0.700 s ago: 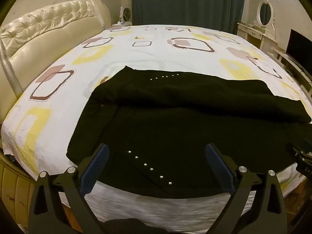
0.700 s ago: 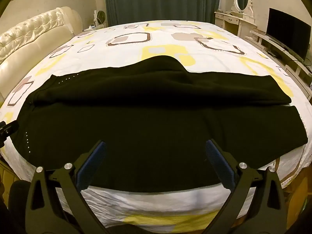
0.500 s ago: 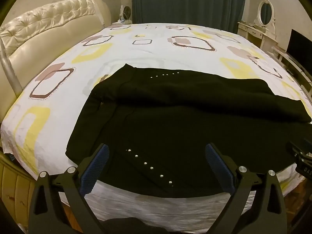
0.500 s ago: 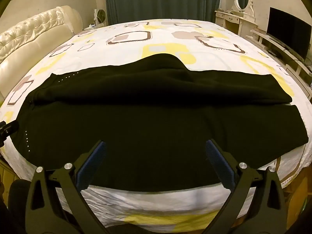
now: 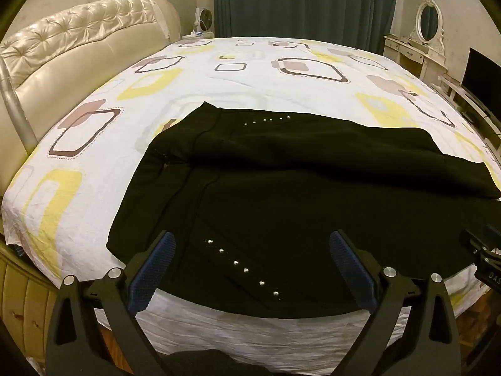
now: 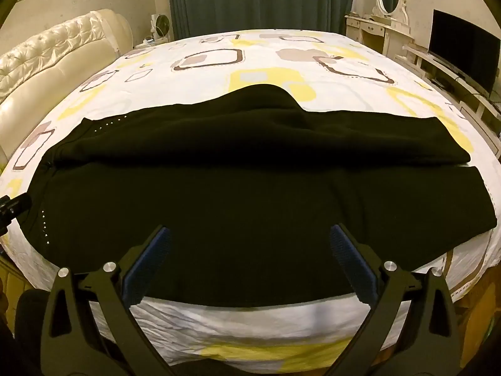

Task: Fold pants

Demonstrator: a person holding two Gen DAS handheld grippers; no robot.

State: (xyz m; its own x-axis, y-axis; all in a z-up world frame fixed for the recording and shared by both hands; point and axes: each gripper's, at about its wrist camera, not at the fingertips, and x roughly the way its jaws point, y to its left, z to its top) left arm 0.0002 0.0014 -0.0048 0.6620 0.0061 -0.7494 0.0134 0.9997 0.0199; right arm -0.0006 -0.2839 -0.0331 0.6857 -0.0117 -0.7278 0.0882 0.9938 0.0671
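Left wrist view shows the black studded fabric pants (image 5: 281, 206) spread flat across the near edge of the white bed sheet with yellow and brown squares (image 5: 250, 72), the left gripper (image 5: 253, 266) hovering over them with fingers wide apart. Right wrist view has the right gripper (image 6: 250, 260) likewise spread and empty above the pants (image 6: 250, 194).

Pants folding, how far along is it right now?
Done: the black pants lie spread across the bed, with one leg apparently laid lengthwise over the other, its edge showing as a ridge. In hand: nothing; the left tool and right tool both hover open at the near edge, gripping no cloth. Left: grabbing the pants and making the crosswise folds.
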